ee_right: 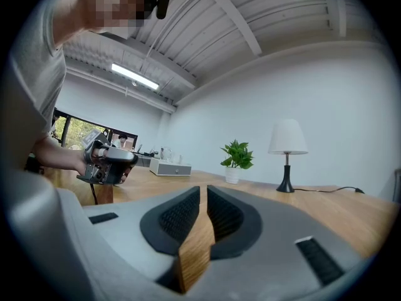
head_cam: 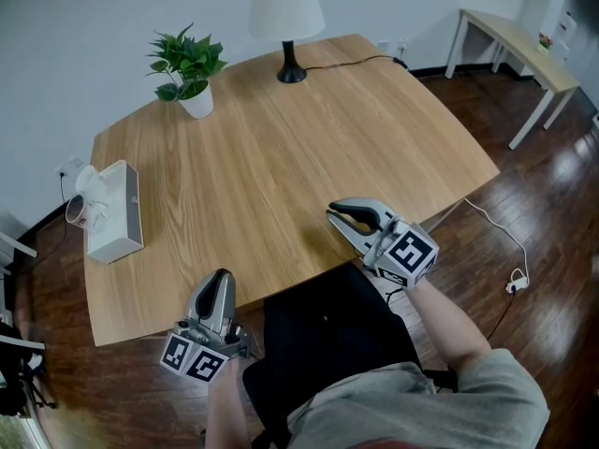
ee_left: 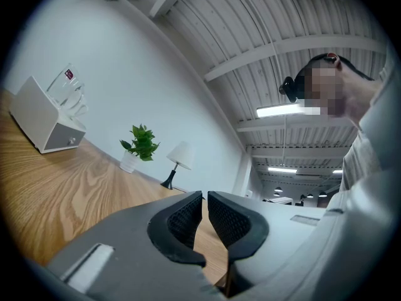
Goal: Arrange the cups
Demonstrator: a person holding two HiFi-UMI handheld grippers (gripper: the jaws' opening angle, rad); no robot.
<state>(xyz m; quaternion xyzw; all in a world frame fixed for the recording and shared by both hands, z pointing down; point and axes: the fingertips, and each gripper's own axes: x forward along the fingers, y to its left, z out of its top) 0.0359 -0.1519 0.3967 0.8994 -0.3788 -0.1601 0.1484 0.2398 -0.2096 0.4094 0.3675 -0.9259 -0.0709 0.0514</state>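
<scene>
Clear glass cups [head_cam: 86, 197] [ee_left: 67, 88] sit at the white box [head_cam: 116, 213] [ee_left: 44, 119] near the table's left edge; how many there are I cannot tell. My left gripper [head_cam: 223, 280] [ee_left: 205, 196] hovers at the near edge of the wooden table [head_cam: 281, 157], shut with nothing between its jaws. My right gripper [head_cam: 340, 212] [ee_right: 203, 190] rests just over the near edge further right, also shut and empty. Both are well away from the cups. The right gripper view shows the left gripper [ee_right: 105, 162] held in a hand.
A potted plant [head_cam: 190, 67] [ee_left: 140, 144] [ee_right: 237, 158] and a white table lamp [head_cam: 286, 17] [ee_left: 177, 162] [ee_right: 287, 149] stand at the table's far side. A black cable [head_cam: 360, 61] runs from the lamp. A light side table [head_cam: 513, 45] stands at the far right on the dark wood floor.
</scene>
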